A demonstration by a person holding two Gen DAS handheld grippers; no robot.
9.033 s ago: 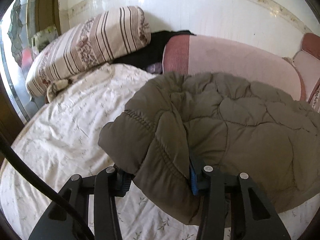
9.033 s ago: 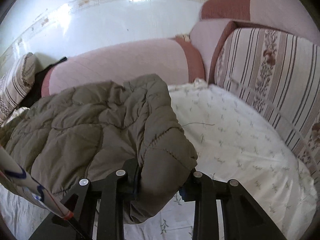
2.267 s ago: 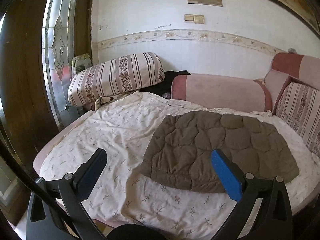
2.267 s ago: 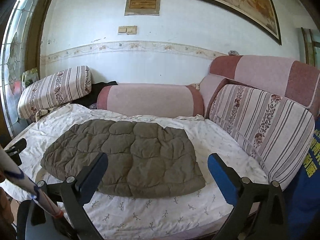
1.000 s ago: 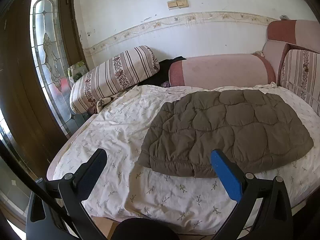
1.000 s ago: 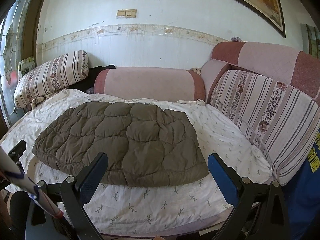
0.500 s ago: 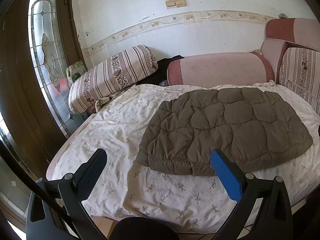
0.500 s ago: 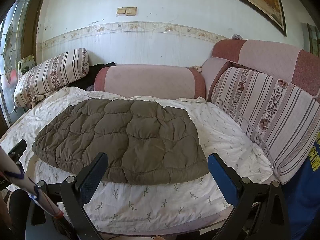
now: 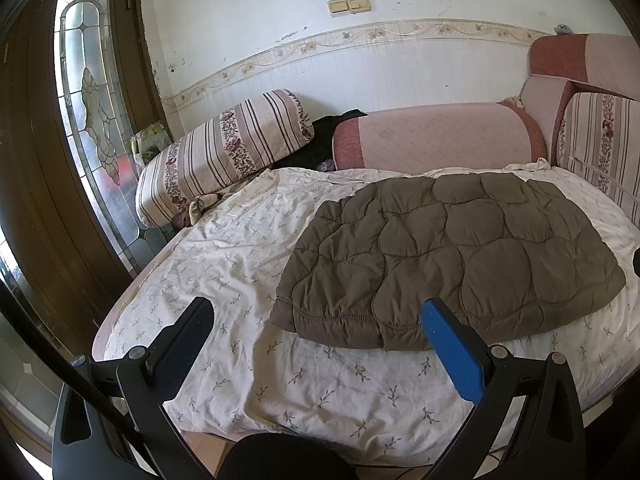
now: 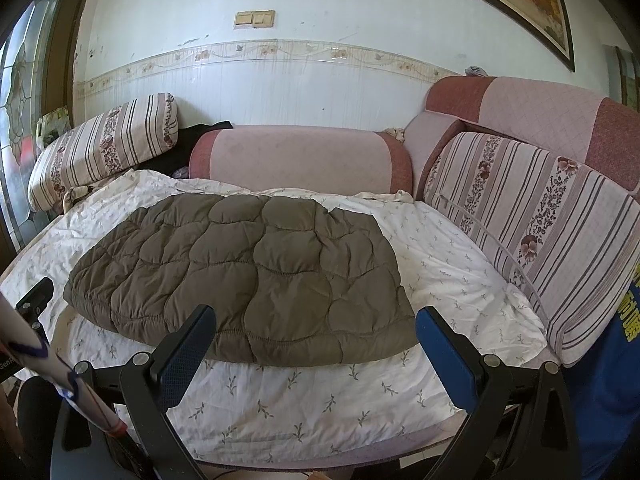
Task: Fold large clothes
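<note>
The jacket (image 9: 452, 256) (image 10: 244, 272), a brown quilted one, lies folded into a flat, roughly rectangular pad on the sheet (image 9: 248, 264) (image 10: 452, 276). Its long axis runs left to right across the bed, parallel to the near edge. A gathered, elasticated hem shows along its near edge, toward its left end in the left wrist view. The far edge points at the pink bolster (image 9: 436, 136) (image 10: 300, 156) against the wall, without touching it; a strip of sheet shows between them.

The sheet is white with small leaf sprigs, wrinkled on the left side, and hangs over the near edge of the bed. A striped cushion (image 9: 224, 152) (image 10: 100, 148) lies at the far left, with something dark (image 9: 320, 140) between it and the bolster. Another striped cushion (image 10: 532, 224) (image 9: 604, 144) stands along the right side, with pink backrests behind it.

The left gripper (image 9: 316, 320) has its fingers spread wide, grasping nothing, just off the near left corner of the jacket. The right gripper (image 10: 316, 326) is likewise spread wide and empty; in its view the fingertips overlap the near edge of the jacket, though whether they touch it cannot be told. A door with leaded glass (image 9: 92, 120) stands at the left.
</note>
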